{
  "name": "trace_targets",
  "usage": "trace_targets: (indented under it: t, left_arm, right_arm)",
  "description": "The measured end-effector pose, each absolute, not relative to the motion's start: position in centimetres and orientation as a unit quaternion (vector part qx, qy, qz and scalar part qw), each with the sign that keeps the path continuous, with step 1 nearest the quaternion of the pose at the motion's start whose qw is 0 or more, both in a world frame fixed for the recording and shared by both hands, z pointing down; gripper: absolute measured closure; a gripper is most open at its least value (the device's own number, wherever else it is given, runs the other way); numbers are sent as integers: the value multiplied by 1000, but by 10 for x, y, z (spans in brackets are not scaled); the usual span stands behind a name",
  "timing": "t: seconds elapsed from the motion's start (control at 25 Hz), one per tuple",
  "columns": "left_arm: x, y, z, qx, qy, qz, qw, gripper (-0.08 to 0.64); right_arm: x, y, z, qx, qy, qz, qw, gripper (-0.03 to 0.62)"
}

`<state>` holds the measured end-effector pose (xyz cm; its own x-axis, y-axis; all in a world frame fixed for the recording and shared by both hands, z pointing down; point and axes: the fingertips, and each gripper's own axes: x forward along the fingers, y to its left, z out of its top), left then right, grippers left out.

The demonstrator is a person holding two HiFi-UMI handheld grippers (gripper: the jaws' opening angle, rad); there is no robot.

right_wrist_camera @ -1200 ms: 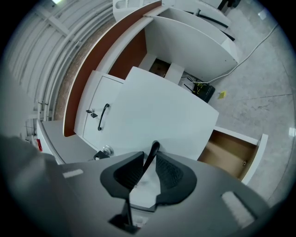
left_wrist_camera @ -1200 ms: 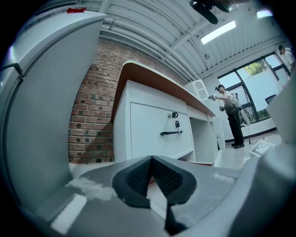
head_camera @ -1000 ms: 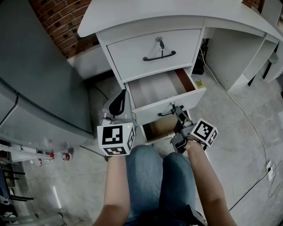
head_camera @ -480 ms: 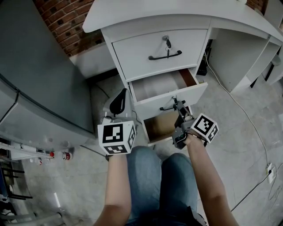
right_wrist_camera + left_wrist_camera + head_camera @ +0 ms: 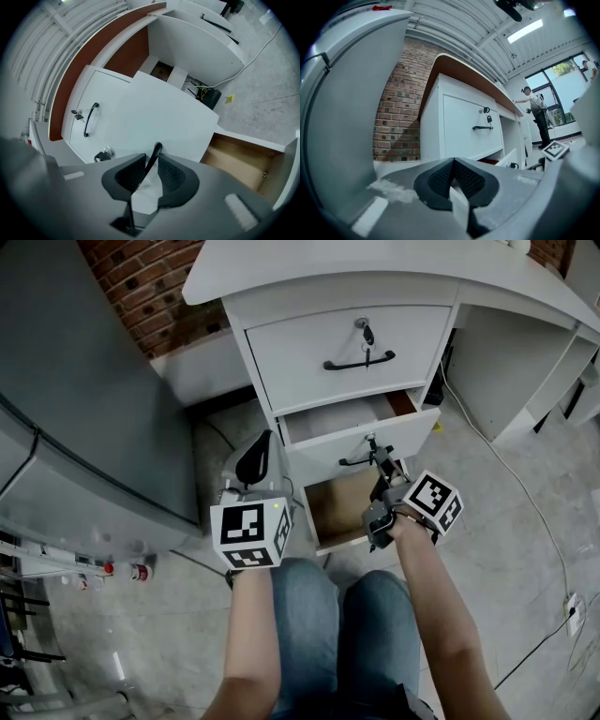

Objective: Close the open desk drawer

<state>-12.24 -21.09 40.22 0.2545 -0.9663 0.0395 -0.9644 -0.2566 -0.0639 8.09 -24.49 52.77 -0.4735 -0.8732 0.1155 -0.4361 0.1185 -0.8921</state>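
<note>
The white desk (image 5: 375, 268) has its middle drawer (image 5: 328, 423) pulled out a little, a thin strip of the inside showing. My right gripper (image 5: 378, 465) is at that drawer's front, shut on its black handle (image 5: 356, 461). In the right gripper view the handle bar (image 5: 154, 154) runs between the pads of the right gripper (image 5: 150, 171), against the white drawer front (image 5: 154, 112). My left gripper (image 5: 255, 454) hangs left of the drawers, shut and holding nothing; its pads meet in the left gripper (image 5: 453, 174) view.
The bottom drawer (image 5: 336, 510) stands open below, its brown inside showing. The top drawer (image 5: 347, 338) is closed, with a key in its lock. A grey cabinet (image 5: 75, 399) stands at left. A cable (image 5: 525, 488) crosses the floor at right. A person (image 5: 536, 112) stands far off.
The middle drawer has slid back into the desk, showing much less of its inside. My right gripper moved with its handle towards the desk. The left gripper stayed put.
</note>
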Motion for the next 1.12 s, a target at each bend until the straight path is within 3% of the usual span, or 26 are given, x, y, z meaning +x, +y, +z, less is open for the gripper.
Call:
trace_targets:
  t: [1.12]
  left_arm:
    - [-137,-228,422,-790,612,-18,-19,561]
  right_arm:
    - [60,-309,526,-495,694,-474,222,520]
